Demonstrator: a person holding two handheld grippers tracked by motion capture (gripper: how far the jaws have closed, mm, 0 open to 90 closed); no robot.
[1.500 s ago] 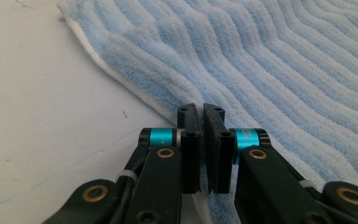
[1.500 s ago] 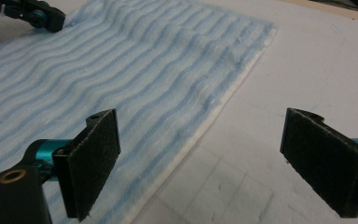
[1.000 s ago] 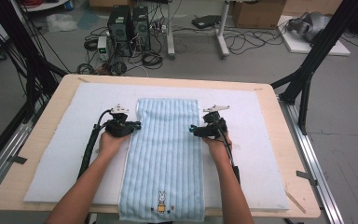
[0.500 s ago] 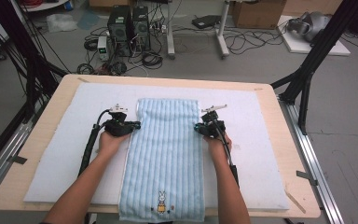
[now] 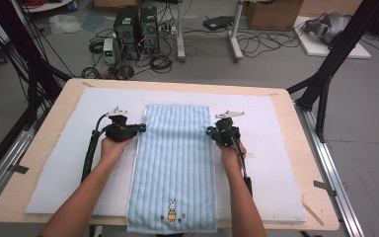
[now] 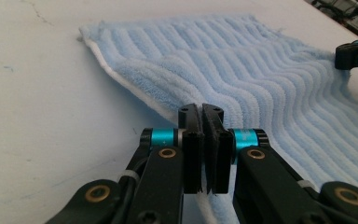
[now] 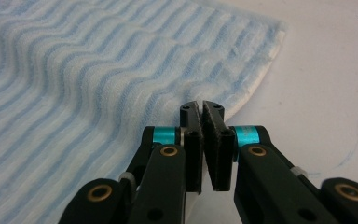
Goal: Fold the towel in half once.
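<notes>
Both pairs of jaws are pressed together. In the left gripper view the left gripper has the towel's white-bound edge running in under its closed pads, so it appears clamped on that hem; in the right gripper view the right gripper is likewise closed at the opposite edge, cloth puckered at its tips. Change over the last second: the high view had both grippers sitting further in over the striped cloth; now the left gripper and right gripper are at the long edges, a little below the far corners. The towel lies flat lengthwise on the white mat, near end with the rabbit motif overhanging the table edge. Judgement: grasp secured on both sides; lift or fold can begin, provided neither hem slips.
</notes>
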